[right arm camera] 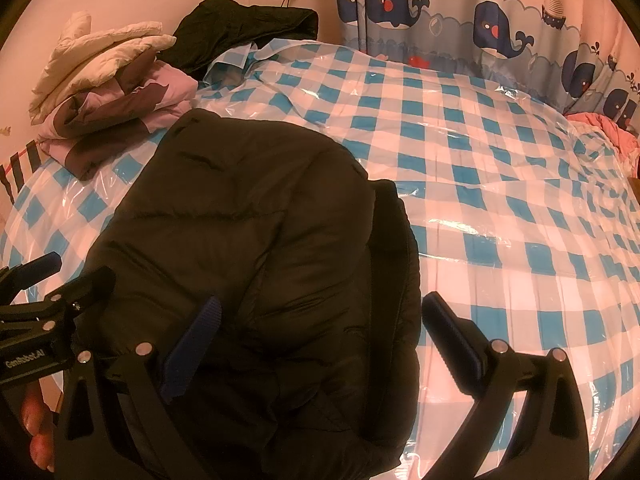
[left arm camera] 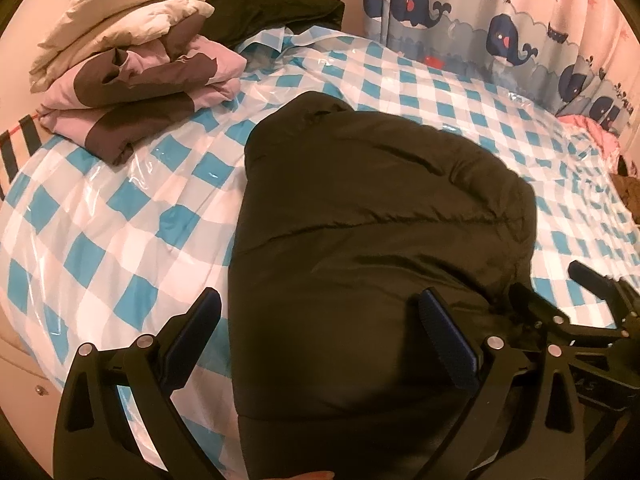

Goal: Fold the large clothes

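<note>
Folding looks partly done: the black puffer jacket [left arm camera: 372, 216] is laid on the bed [left arm camera: 120, 216], over its blue-and-white checked plastic cover, as a long narrow bundle, its sides seemingly turned in, though how many layers are stacked cannot be told. What appears left is at least 1 fold along its length, bringing the near end toward the far end, then placing it with the finished pile. The left gripper [left arm camera: 320, 336] is held with its fingers spread wide over the jacket's near end, and nothing is clamped between them; the right gripper [right arm camera: 324, 336] is likewise wide open, straddling the jacket's right edge without gripping it. At the far left of the bed, 3 other garments are seen: a cream quilted coat [left arm camera: 120, 12] stacked on a pink-and-brown garment [left arm camera: 136, 92], with a dark garment [left arm camera: 272, 0] behind them. This pile is well apart from the jacket, as is the whale-patterned curtain [left arm camera: 500, 20], so nothing is judged to obstruct the next fold, though the slick cover may let the bundle slide.
</note>
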